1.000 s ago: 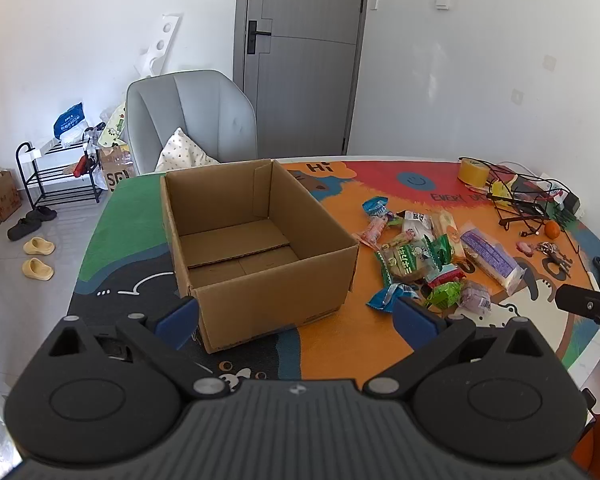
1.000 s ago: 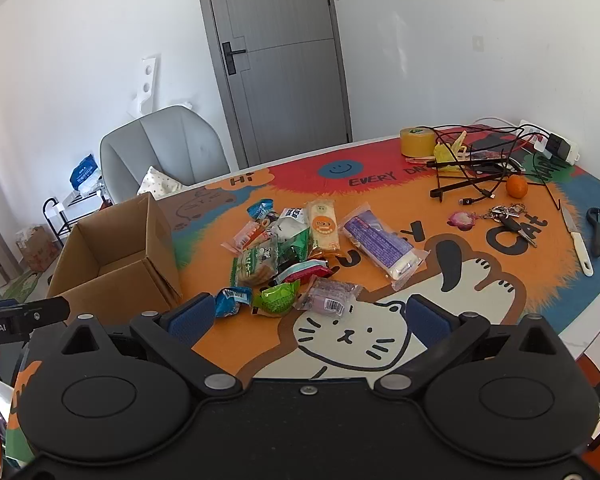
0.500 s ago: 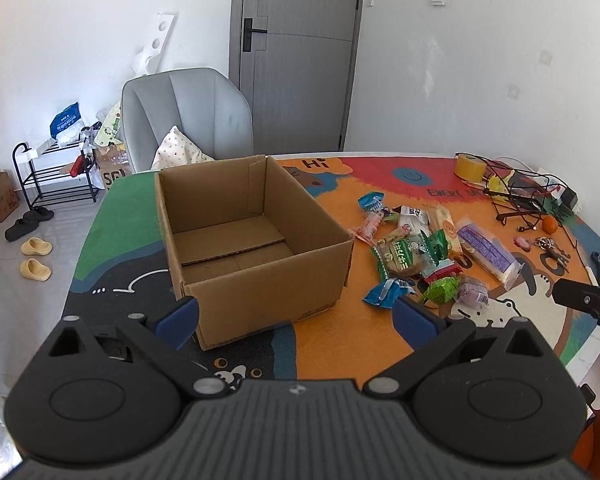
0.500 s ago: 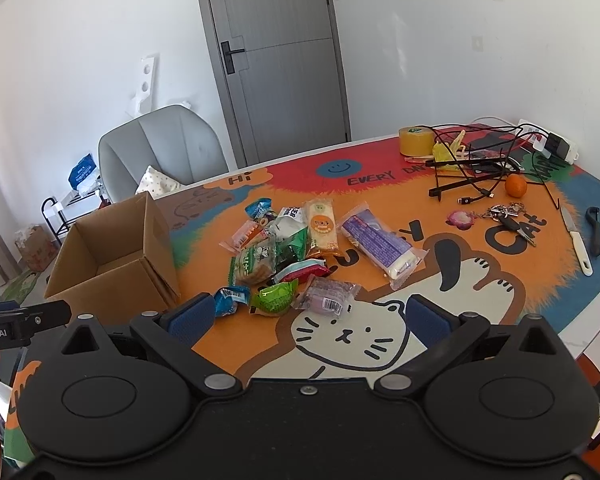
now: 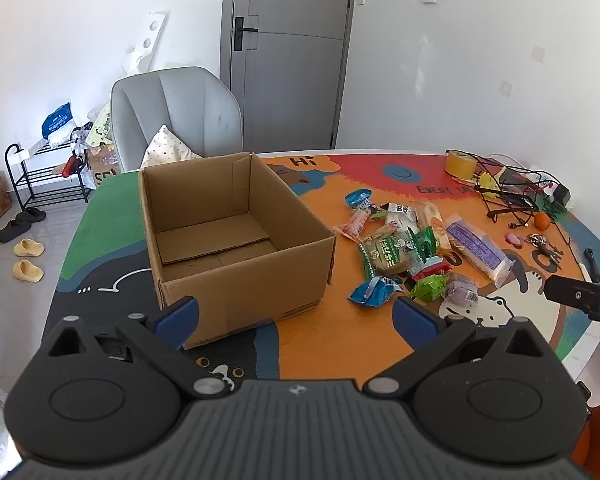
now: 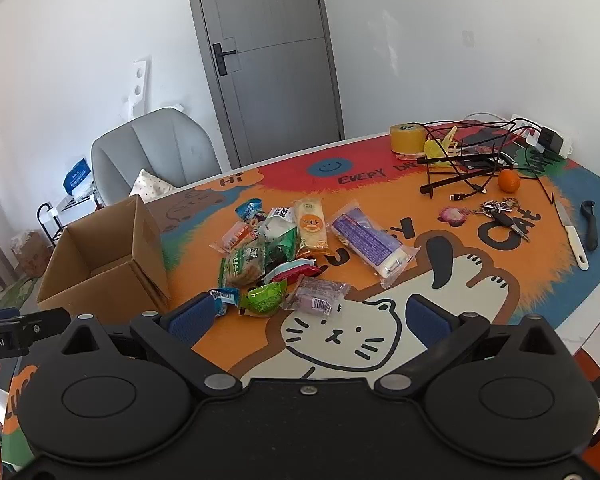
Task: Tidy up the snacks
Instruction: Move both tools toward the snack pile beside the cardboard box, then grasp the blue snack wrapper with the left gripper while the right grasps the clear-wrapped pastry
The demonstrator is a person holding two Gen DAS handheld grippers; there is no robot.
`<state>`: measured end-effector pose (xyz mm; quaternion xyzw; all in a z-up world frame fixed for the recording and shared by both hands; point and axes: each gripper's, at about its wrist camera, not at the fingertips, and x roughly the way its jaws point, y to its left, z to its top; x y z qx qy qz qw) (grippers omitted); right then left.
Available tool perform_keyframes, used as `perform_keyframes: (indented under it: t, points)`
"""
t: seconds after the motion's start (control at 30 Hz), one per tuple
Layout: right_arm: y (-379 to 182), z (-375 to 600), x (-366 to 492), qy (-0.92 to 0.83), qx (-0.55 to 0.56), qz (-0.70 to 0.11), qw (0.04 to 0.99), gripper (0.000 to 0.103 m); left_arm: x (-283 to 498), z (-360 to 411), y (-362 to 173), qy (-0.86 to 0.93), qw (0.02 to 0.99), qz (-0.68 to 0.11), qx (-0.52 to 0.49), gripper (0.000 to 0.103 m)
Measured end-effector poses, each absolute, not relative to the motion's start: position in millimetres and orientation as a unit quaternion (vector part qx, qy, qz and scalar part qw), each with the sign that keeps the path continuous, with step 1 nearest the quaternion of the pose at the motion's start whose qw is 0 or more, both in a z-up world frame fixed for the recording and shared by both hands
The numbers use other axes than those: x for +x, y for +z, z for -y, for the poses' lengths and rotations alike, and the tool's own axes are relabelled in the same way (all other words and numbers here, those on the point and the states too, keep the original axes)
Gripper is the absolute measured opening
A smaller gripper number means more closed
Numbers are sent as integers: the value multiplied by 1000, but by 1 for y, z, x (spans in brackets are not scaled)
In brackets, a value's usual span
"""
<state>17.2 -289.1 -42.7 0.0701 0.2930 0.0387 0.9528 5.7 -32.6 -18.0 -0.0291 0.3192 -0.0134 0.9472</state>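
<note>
Item: snack packets [image 6: 288,252] heaped on the counter [image 6: 380,332] just right of the empty cardboard box [image 5: 228,240], presumably their destination; left claw [image 5: 296,316] and right claw [image 6: 306,316] both spread wide, holding nothing, poised short of pile.

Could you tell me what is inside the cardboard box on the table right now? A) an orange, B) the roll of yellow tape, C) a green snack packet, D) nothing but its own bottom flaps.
D: the left wrist view looks down into the cardboard box and shows only bare bottom flaps, while the snack packets lie on the mat to its right.
</note>
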Motion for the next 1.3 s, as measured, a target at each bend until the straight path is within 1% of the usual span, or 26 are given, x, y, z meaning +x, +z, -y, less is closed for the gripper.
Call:
perform_keyframes:
  t: [0.27,1.0,1.3]
  points:
    - [-53,296,21,37,71,-286,955,103,10,51,-25,-23,952,-307,-7,102]
    - [-98,315,54,51,89,-300,948,103,46,87,-66,-49,949,-310,-29,102]
    - [-111,314,72,72,99,-314,941,94,65,95,-80,-35,948,-312,-48,100]
